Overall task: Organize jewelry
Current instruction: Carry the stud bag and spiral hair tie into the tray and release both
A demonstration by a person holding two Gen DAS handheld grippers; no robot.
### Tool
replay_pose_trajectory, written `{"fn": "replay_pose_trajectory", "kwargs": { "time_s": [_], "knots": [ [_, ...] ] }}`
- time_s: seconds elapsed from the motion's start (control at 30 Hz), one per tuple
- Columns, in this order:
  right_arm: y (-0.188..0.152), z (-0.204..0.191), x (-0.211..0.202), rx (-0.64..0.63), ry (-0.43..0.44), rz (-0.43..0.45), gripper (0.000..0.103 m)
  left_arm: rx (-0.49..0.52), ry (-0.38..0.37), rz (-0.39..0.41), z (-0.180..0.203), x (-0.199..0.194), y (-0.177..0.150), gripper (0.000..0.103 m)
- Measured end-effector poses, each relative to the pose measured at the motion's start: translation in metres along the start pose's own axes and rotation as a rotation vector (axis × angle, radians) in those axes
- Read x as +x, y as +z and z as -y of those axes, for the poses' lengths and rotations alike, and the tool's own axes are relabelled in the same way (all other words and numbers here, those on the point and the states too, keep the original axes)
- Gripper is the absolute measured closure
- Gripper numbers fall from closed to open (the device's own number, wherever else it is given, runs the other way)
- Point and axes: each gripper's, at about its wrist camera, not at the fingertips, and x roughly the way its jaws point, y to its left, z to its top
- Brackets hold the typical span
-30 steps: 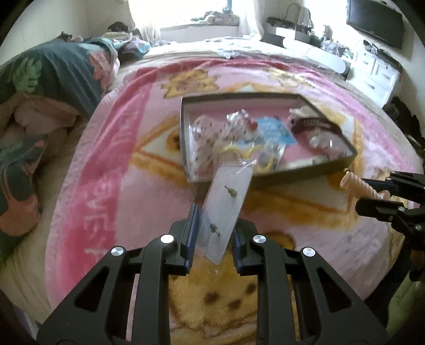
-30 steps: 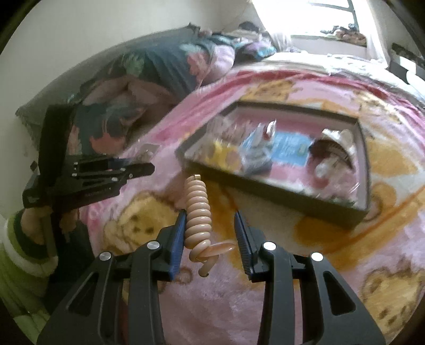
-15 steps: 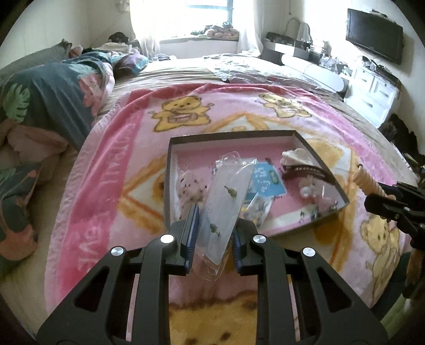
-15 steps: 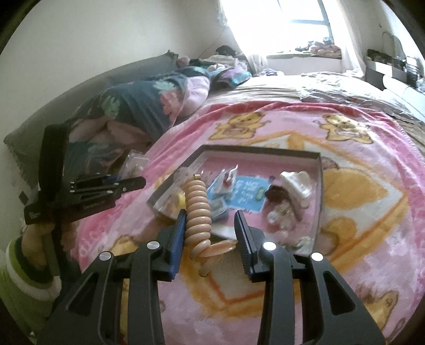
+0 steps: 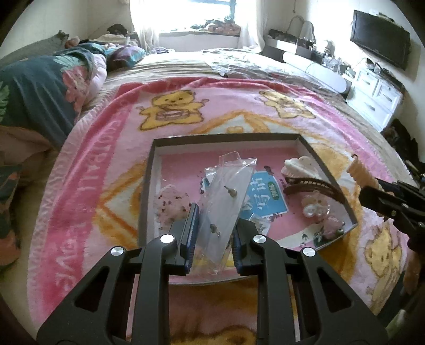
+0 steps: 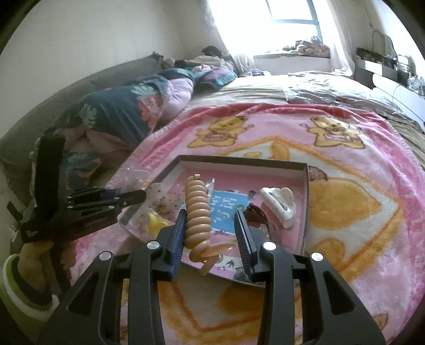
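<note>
Left gripper (image 5: pixel 213 236) pinching earring bag (image 5: pixel 225 201) above tray (image 5: pixel 148 185) near-left corner; right gripper (image 6: pixel 209 236) holding coil hair tie (image 6: pixel 198 209); you lower each onto bare tray floor before releasing

A home bedroom: ahead of the claws spreads a bed under a pink plush teddy-bear blanket (image 5: pixel 111 148), rumpled floral bedding (image 6: pixel 124 111) left, a bright curtained window (image 5: pixel 186 16) beyond, a wall-mounted black television (image 5: pixel 379 50) right.
</note>
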Motion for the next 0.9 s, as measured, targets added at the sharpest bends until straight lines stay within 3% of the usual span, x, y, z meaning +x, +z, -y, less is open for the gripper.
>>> {"fn": "replay_pose_trajectory", "kwargs": {
  "time_s": [0.43,0.63,0.9],
  "knots": [
    [-0.015,-0.003,0.047,-0.047,-0.069,-0.087,0.068,0.005,0.014,-0.061,-0.006,0.034,-0.011,0.087],
    [-0.021,-0.003,0.062,-0.059,-0.098,-0.114,0.068,0.005,0.017,-0.065,-0.007,0.035,-0.011,0.076],
    [-0.028,-0.004,0.072,-0.070,-0.117,-0.131,0.066,0.004,0.017,-0.068,-0.007,0.037,-0.013,0.072]
  ]
}}
